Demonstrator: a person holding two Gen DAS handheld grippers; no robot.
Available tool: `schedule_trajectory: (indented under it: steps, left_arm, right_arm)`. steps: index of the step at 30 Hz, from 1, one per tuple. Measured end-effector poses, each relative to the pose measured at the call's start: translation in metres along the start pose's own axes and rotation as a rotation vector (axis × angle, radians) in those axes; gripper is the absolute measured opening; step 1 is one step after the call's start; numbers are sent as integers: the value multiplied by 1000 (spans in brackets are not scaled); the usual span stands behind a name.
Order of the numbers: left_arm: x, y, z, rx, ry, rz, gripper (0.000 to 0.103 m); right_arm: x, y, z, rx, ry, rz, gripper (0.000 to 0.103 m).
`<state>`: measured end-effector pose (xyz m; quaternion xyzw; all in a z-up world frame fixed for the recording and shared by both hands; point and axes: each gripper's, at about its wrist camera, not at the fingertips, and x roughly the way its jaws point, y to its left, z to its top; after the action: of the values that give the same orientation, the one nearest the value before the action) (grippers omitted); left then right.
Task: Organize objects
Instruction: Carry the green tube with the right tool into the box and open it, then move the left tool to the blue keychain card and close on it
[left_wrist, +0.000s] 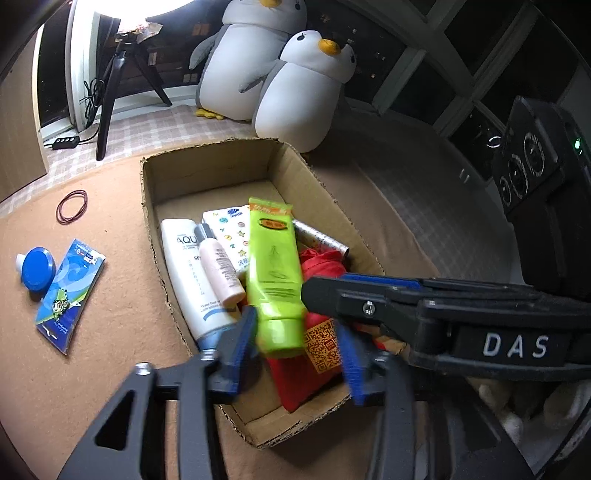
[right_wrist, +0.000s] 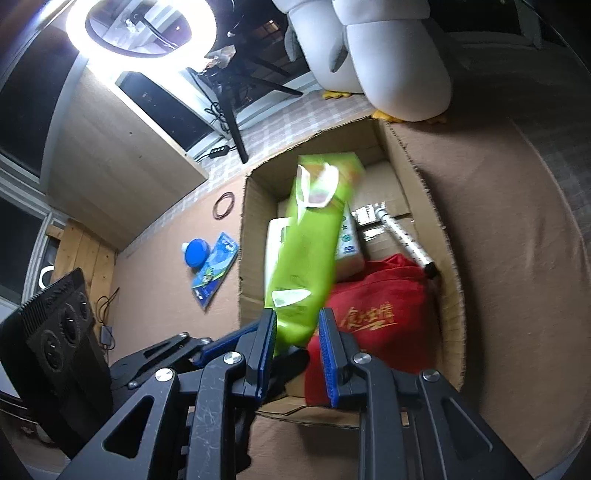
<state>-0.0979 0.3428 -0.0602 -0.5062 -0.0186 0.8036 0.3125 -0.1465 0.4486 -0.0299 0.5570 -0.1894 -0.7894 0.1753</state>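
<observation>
the lime-green tube is a flat squeeze tube with an orange band and orange label near its crimped end, faint grey print down its body and a stubby green cap. it lies in the cardboard box, on top of the other things, its cap end between the left gripper's blue pads, which stand apart and clear of it. just left of that gripper lie a white tube and a small pink bottle; beyond them a patterned tissue pack, and under the green tube a red cloth bag with a qr patch. a silver tube lies further off to the right.

in the right wrist view the right gripper has its pads closed on the tube's lower end. far left of both grippers, on the tan mat, lie a blue-capped jar, a blue card packet and rubber bands.
</observation>
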Motion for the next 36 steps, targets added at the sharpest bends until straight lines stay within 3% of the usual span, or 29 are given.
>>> schedule_trajectory:
  steps: [2, 4, 22, 28, 36]
  left_arm:
    - [-2, 1, 0, 0, -8, 8, 58]
    - [-4, 3, 0, 0, -10, 12, 58]
    - [-46, 28, -21, 3, -50, 76, 58]
    - [-70, 65, -40, -42, -56, 106, 59]
    - [-102, 149, -72, -176, -61, 183, 59]
  right_arm:
    - [0, -3, 0, 9, 4, -14, 41]
    - [-1, -6, -1, 19, -4, -25, 47]
    - [-11, 8, -15, -1, -69, -53, 56]
    - [-12, 27, -29, -53, -116, -71, 56]
    - [-3, 61, -59, -182, -145, -92, 59]
